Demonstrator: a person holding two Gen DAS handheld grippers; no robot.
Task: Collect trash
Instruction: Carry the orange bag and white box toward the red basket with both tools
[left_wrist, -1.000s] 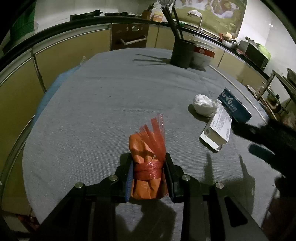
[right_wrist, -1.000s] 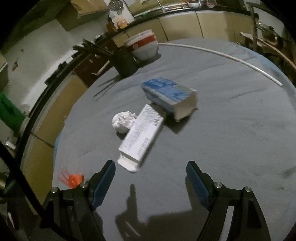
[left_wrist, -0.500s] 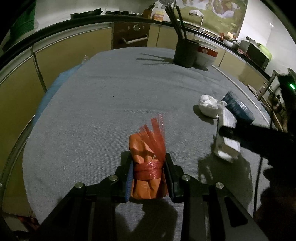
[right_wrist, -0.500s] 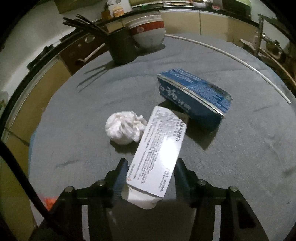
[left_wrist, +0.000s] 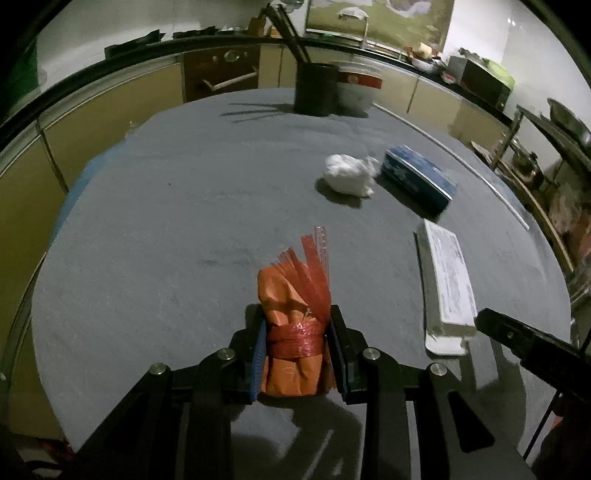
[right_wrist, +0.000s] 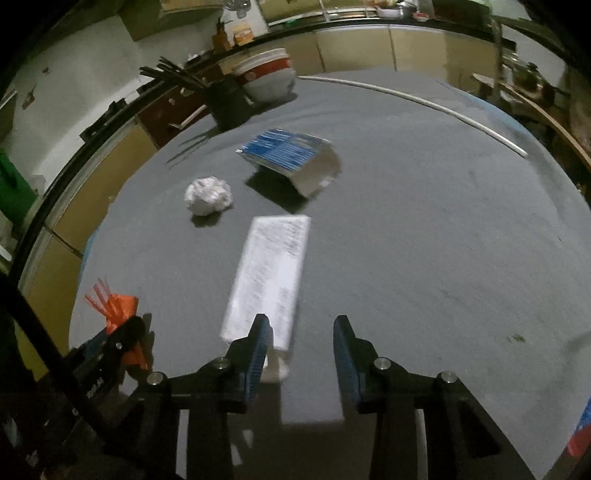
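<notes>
The white carton's (right_wrist: 267, 278) near end is hidden behind the right gripper's (right_wrist: 303, 343) finger, its print blurred beyond reading.

An orange bag roll (left_wrist: 293, 332), bound with a red mesh band, is clamped upright between the pads of the left gripper (left_wrist: 297, 354) above the grey counter (left_wrist: 177, 206). A crumpled white tissue (left_wrist: 349, 180) and a blue box (left_wrist: 417, 179) are seen farther off, just beside each other. A white carton (left_wrist: 447, 284) is seen to the right, its near end at the black tip of the right gripper (left_wrist: 517, 338).
</notes>
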